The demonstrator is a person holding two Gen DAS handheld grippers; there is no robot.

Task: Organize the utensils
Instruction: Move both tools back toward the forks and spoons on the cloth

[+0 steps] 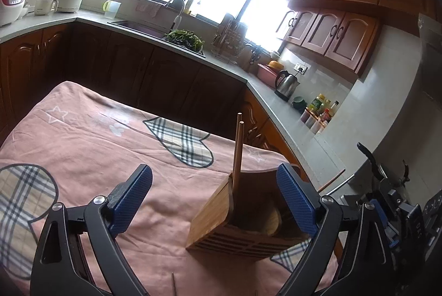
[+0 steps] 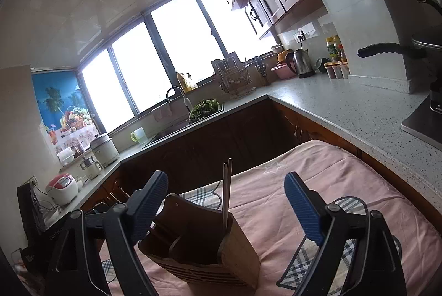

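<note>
The left tongs (image 1: 214, 202) stand wide open and hold nothing, the right pad just beside the wooden utensil holder (image 1: 237, 215). The right tongs (image 2: 226, 204) are also spread wide and empty, the holder low between the fingers. The holder stands upright near the far right corner of the pink-covered table (image 1: 91, 146), with 2 chopsticks (image 1: 238, 152) upright in its corner slot. Bare cloth stretches to its left. Beyond the table edge runs the kitchen counter (image 2: 331, 102).

Cloth: pink tablecloth (image 1: 96, 135) with plaid hearts.
Kettle: steel electric kettle (image 1: 287, 83) on the grey counter (image 2: 345, 105).
Sink: green vegetables (image 1: 186, 37) beside the faucet (image 2: 176, 94).
Corner: red-white rice cooker (image 2: 62, 188).
</note>
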